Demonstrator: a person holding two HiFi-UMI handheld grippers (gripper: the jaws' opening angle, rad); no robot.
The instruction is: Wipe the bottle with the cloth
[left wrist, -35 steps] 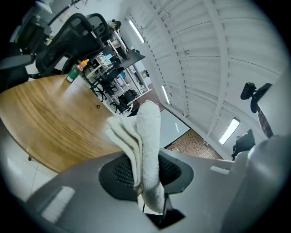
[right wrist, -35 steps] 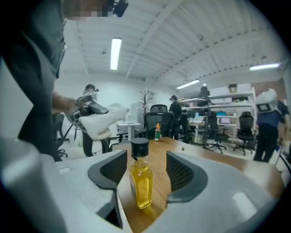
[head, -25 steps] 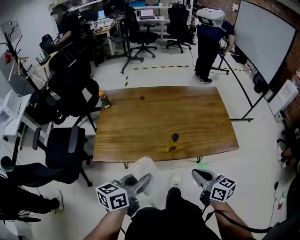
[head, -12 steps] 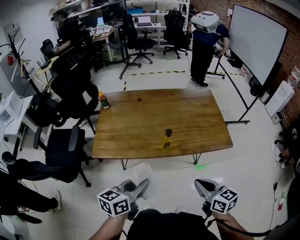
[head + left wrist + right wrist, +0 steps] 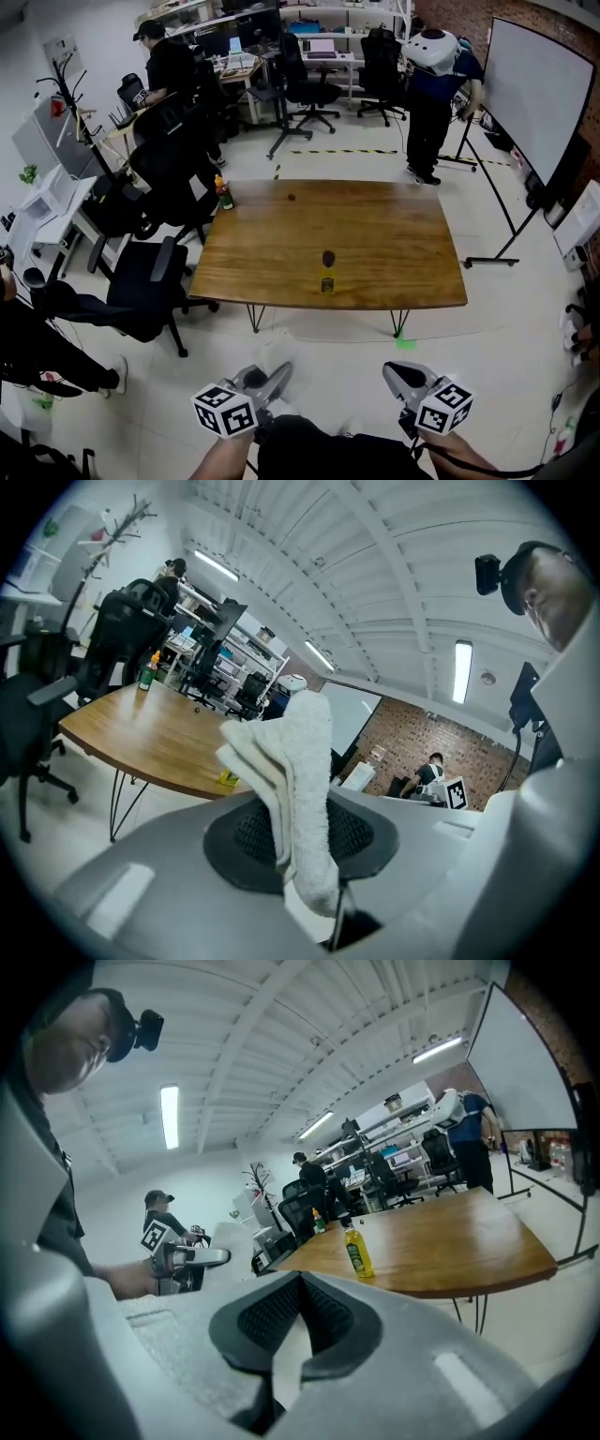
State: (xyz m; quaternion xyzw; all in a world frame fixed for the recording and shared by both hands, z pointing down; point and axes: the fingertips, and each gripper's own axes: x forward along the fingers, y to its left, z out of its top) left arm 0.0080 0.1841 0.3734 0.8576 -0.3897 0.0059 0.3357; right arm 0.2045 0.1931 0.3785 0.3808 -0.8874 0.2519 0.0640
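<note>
A small yellow bottle [image 5: 327, 276] with a dark cap stands upright near the front edge of the wooden table [image 5: 394, 244]; the right gripper view shows this bottle [image 5: 355, 1252] ahead. My left gripper [image 5: 277, 380] is shut on a folded white cloth [image 5: 273, 358], which sticks up between the pads in the left gripper view [image 5: 292, 789]. My right gripper [image 5: 396, 374] is shut with nothing in it [image 5: 302, 1309]. Both grippers hang over the floor, well short of the table.
An orange-capped bottle [image 5: 223, 193] stands at the table's far left corner, and a small dark thing [image 5: 292, 198] lies near the far edge. Black office chairs [image 5: 141, 281] crowd the left side. A person [image 5: 433, 89] stands by a whiteboard [image 5: 538, 89] beyond the table.
Both grippers and the head view have drawn back from the table, which now lies farther away. The cloth stays gripped in the left gripper.
</note>
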